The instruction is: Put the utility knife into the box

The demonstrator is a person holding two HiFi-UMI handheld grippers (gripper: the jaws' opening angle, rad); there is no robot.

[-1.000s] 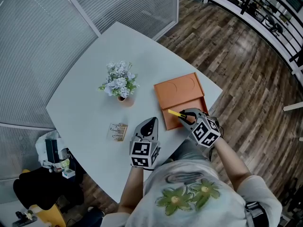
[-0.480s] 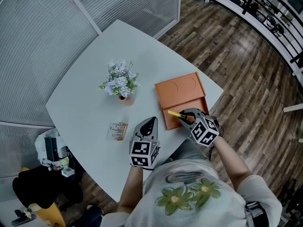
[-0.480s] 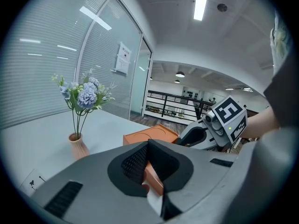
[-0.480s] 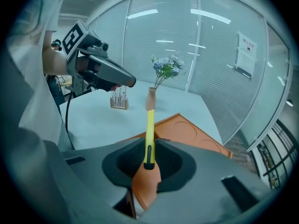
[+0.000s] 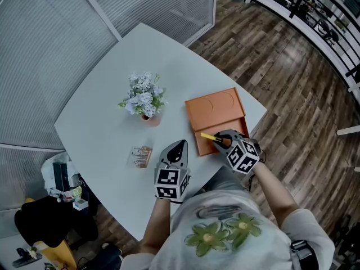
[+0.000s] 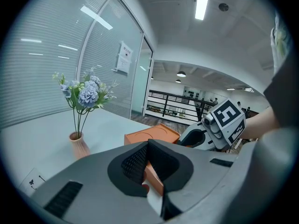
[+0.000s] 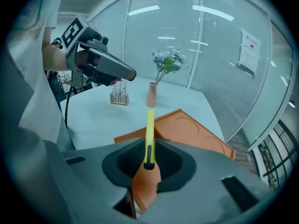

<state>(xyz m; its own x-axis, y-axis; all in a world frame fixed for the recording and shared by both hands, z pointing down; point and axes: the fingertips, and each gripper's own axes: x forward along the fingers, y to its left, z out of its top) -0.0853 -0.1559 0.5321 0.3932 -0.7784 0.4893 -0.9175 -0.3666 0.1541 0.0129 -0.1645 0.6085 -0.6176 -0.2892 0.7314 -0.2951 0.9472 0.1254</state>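
Observation:
The orange box [image 5: 215, 110] lies open near the table's right edge, its lid folded flat behind the tray. A yellow utility knife [image 5: 209, 136] sticks out of my right gripper [image 5: 221, 140], which is shut on it right over the tray's near-left part. In the right gripper view the knife [image 7: 150, 129] points up and away between the jaws, with the box [image 7: 187, 129] just beyond. My left gripper [image 5: 179, 147] hovers left of the box, shut, with nothing in it. In its own view the jaws [image 6: 152, 171] meet, and the right gripper [image 6: 219, 125] shows beside the box [image 6: 152, 135].
A small vase of pale flowers [image 5: 144, 99] stands mid-table, left of the box. A little rack of small items [image 5: 139, 156] sits near the left gripper. The white table [image 5: 107, 94] ends close to the box on the right, with wooden floor [image 5: 292, 83] beyond.

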